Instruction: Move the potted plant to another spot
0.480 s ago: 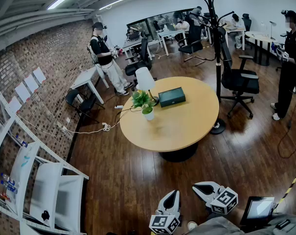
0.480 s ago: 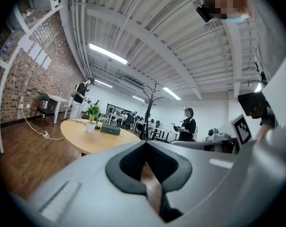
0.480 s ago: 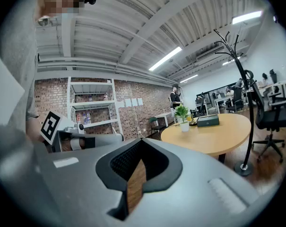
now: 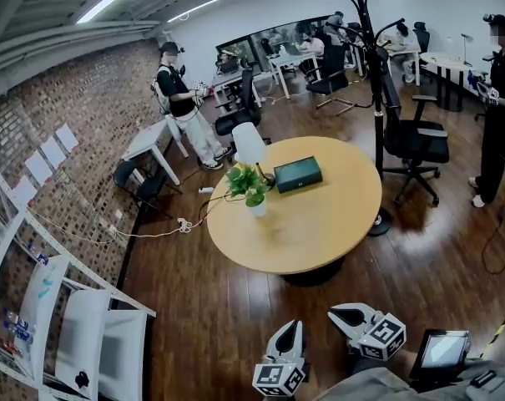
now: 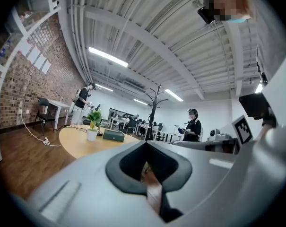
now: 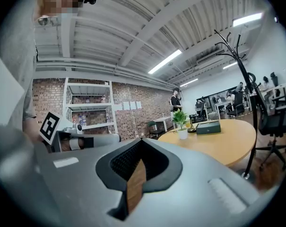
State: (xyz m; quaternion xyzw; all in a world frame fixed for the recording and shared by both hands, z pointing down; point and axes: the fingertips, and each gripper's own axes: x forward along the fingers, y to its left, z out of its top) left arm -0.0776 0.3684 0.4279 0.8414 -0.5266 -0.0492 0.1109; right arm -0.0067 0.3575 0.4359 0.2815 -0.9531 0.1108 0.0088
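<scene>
The potted plant (image 4: 249, 187), green leaves in a small white pot, stands on the left part of a round wooden table (image 4: 319, 232). Both grippers are low in the head view, well short of the table over the wooden floor. My left gripper (image 4: 292, 330) is shut with nothing in it, and so is my right gripper (image 4: 339, 314). The left gripper view shows the plant (image 5: 92, 121) far off at the left, beyond the shut left gripper (image 5: 149, 181). In the right gripper view the plant (image 6: 181, 120) stands far ahead of the shut right gripper (image 6: 135, 183).
On the table near the plant are a dark green box (image 4: 297, 174) and a white lamp (image 4: 249, 144). A black coat stand (image 4: 376, 98) and an office chair (image 4: 416, 142) stand right of it. White shelving (image 4: 68, 324) fills the left; a cable (image 4: 152, 230) crosses the floor. People stand behind.
The table and plant have slid slightly lower and to the right in the head view. Both grippers keep their place at the bottom edge and stay shut.
</scene>
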